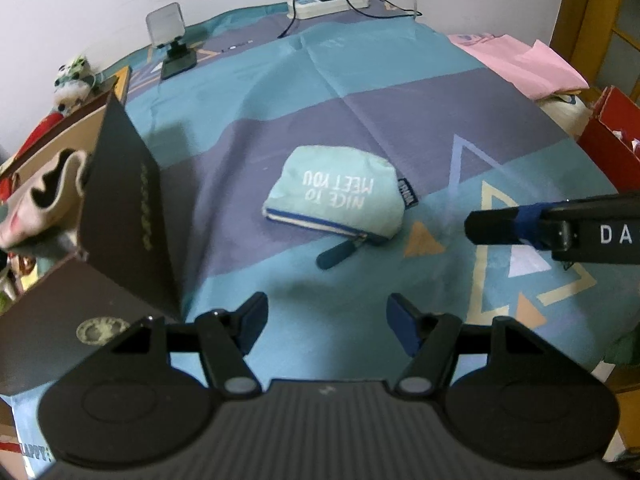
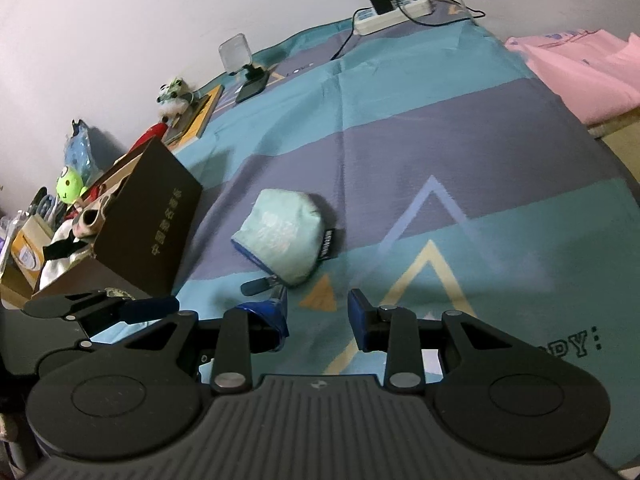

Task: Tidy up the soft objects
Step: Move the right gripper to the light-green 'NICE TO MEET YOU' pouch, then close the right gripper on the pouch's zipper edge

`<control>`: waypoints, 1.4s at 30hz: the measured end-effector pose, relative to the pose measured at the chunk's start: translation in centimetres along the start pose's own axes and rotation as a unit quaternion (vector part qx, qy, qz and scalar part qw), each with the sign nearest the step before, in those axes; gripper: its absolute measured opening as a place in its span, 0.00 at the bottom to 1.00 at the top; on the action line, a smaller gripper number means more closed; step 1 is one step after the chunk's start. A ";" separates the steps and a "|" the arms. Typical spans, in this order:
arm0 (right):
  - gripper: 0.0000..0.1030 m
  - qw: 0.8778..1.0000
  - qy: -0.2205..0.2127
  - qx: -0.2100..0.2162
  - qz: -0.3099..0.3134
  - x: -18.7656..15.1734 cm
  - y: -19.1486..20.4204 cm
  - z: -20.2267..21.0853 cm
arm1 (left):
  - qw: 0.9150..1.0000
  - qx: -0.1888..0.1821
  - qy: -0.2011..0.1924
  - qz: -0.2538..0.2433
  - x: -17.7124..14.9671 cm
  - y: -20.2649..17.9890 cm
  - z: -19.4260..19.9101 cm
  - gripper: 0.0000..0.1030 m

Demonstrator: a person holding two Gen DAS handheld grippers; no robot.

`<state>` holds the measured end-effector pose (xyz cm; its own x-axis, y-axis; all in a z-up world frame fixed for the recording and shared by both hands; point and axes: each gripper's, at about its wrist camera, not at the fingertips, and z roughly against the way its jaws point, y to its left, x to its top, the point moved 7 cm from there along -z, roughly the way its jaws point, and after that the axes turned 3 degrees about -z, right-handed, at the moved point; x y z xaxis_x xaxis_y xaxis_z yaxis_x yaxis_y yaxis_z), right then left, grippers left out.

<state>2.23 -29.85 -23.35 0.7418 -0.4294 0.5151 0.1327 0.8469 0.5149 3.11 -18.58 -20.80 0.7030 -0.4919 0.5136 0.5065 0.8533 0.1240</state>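
Both tongs (image 1: 327, 322) (image 2: 318, 320) hover apart before pouch (image 1: 334, 192), box (image 1: 128, 216) leftward.

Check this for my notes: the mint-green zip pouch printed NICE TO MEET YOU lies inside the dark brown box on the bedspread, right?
Not inside. The mint-green zip pouch lies on the patterned bedspread, beside the dark brown box and apart from it, as the left wrist view shows.
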 end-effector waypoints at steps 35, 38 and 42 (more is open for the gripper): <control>0.16 1.000 0.011 0.001 -0.018 2.8 -0.7 -3.0 | 0.997 0.034 0.059 0.027 0.8 1.9 -4.5 0.80; 0.16 1.000 0.012 0.000 -0.022 2.9 -0.7 -3.2 | 0.997 0.035 0.064 0.029 0.7 2.2 -4.8 0.81; 0.17 1.000 0.015 0.000 -0.025 3.1 -0.7 -3.7 | 0.997 0.034 0.067 0.033 0.7 2.5 -5.2 0.81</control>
<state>6.85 -30.63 -24.63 0.7534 -0.4612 0.4687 0.1691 0.8247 0.5397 7.46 -17.69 -24.57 0.7964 -0.4498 0.4042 0.4258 0.8917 0.1533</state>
